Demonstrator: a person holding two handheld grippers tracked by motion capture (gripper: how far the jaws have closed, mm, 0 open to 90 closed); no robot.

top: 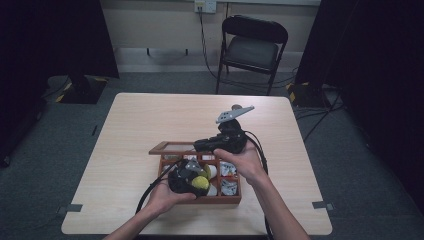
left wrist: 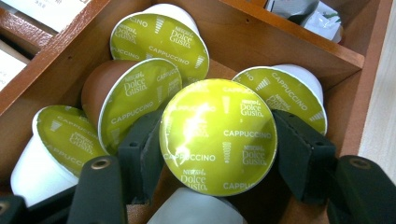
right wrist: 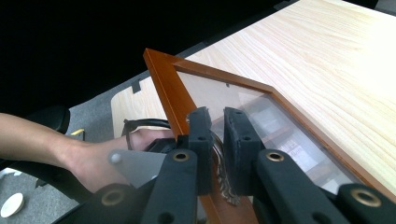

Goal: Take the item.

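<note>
Gripping: both grippers busy at one wooden box on the table.
Table (top: pixel 140 120): light wood, box sits near the person's edge, right of middle.
Box (top: pixel 235 199): reddish wood, divided into compartments, holding capsules and sachets.
Lid (right wrist: pixel 164 80): wood frame with a glass pane, raised open at the box's far side.
Right gripper (right wrist: pixel 217 140): jaws narrow, clamped on the lid's small metal handle at the frame edge, holding the lid up.
Left gripper (left wrist: pixel 217 149): down inside a box compartment, jaws pressed on either side of one capsule.
Held capsule (left wrist: pixel 218 136): green foil top reading Cappuccino, facing the camera, above the others.
Other capsules (left wrist: pixel 159 39): same green tops, lying tilted in that compartment.
</note>
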